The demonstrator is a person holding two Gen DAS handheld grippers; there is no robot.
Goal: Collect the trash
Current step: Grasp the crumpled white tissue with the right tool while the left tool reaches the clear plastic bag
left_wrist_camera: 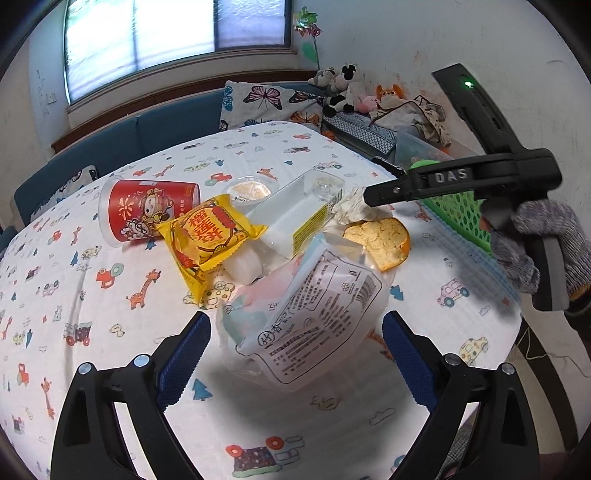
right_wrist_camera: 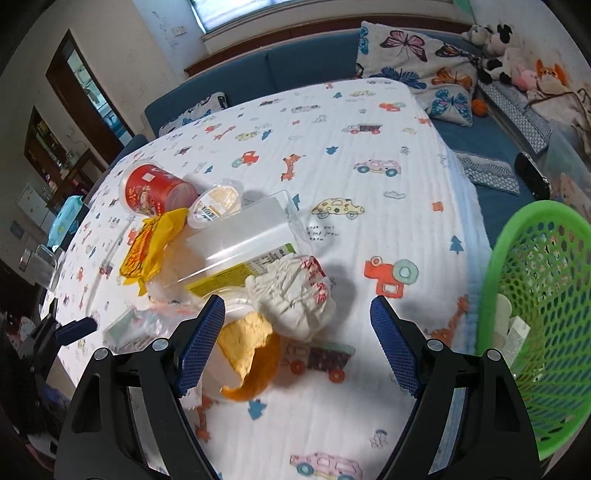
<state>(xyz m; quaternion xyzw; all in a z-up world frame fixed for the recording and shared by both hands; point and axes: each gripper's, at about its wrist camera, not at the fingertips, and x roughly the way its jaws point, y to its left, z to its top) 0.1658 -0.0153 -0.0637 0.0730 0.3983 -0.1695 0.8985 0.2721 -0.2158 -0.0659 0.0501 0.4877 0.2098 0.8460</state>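
My left gripper (left_wrist_camera: 295, 317) stands open astride a clear printed plastic bag (left_wrist_camera: 317, 295) on the cartoon-print tablecloth (left_wrist_camera: 92, 295); the pads do not press on it. My right gripper (right_wrist_camera: 297, 301) is open over a crumpled white paper (right_wrist_camera: 295, 299), with an orange peel (right_wrist_camera: 251, 354) by its left finger. In the left wrist view a gloved hand (left_wrist_camera: 535, 251) holds it. Behind lie a yellow snack packet (left_wrist_camera: 207, 236), a red cup (left_wrist_camera: 147, 210) on its side, a clear plastic box (left_wrist_camera: 295, 218) and a small lidded cup (left_wrist_camera: 251, 192).
A green mesh basket (right_wrist_camera: 535, 314) stands at the table's right edge and holds some items. Beyond the table runs a blue sofa (right_wrist_camera: 258, 70) with a butterfly pillow (right_wrist_camera: 417, 59) and plush toys (right_wrist_camera: 495, 48). A window (left_wrist_camera: 147, 33) is behind.
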